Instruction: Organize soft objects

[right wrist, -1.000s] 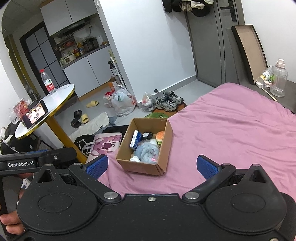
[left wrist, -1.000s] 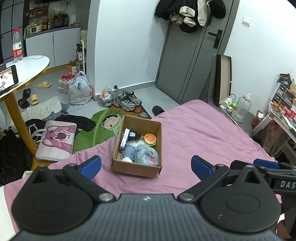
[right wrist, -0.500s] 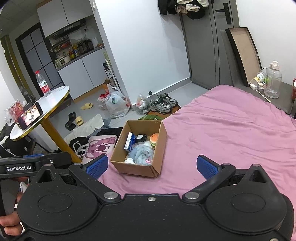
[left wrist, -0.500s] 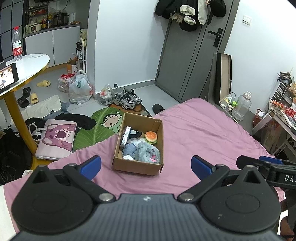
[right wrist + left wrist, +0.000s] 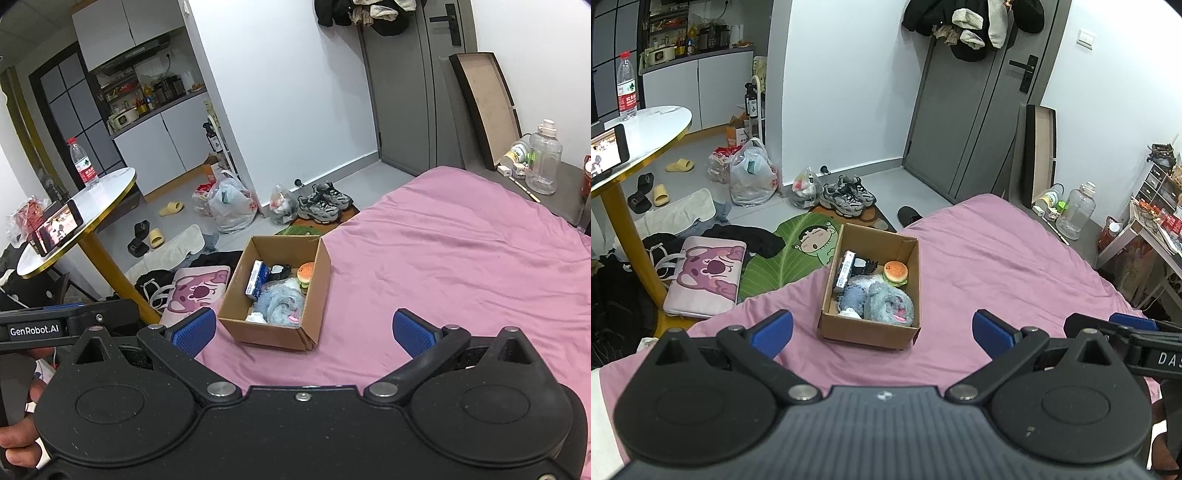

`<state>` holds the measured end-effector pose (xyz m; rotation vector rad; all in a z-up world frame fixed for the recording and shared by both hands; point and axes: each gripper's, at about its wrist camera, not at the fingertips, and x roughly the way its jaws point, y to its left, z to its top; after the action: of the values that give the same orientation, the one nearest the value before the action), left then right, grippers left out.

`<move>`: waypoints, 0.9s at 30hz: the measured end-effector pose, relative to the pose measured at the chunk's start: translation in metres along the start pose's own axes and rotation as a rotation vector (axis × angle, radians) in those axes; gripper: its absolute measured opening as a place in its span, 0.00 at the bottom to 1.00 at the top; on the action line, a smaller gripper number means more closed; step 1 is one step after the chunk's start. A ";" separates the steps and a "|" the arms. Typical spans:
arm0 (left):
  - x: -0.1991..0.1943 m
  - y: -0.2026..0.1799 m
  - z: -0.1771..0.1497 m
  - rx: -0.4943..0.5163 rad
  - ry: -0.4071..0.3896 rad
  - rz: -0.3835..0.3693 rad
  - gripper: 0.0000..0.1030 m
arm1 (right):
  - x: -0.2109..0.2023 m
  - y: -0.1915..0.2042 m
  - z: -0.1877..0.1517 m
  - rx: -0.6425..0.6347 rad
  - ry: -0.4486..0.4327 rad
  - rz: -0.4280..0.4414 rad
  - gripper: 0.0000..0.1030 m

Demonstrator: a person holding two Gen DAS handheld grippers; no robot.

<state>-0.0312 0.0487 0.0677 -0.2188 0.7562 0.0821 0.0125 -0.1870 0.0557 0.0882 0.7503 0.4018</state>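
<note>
Left wrist view: soft toys [image 5: 882, 304] lie inside cardboard box [image 5: 871, 334] on bed [image 5: 1015, 266]; left gripper [image 5: 882, 328] and right gripper [image 5: 303, 330] both gape empty.

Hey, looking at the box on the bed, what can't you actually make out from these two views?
- Box bottom: both views, covered by the grey plush and other items.
- Dark item by the burger toy: too small to identify.
- Blue-white pack label: too small to read.
- White scrap: mostly buried under the plush.
</note>
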 end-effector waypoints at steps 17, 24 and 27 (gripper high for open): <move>0.002 0.004 0.000 0.008 0.008 0.008 1.00 | 0.004 -0.008 -0.002 0.020 -0.001 -0.013 1.00; 0.005 0.003 -0.003 0.011 0.013 0.006 1.00 | 0.003 -0.011 -0.003 0.034 0.000 -0.002 1.00; 0.005 0.002 -0.003 0.010 0.013 0.006 1.00 | 0.003 -0.014 -0.004 0.035 0.000 -0.004 1.00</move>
<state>-0.0295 0.0505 0.0618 -0.2078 0.7700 0.0829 0.0168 -0.1992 0.0479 0.1196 0.7580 0.3849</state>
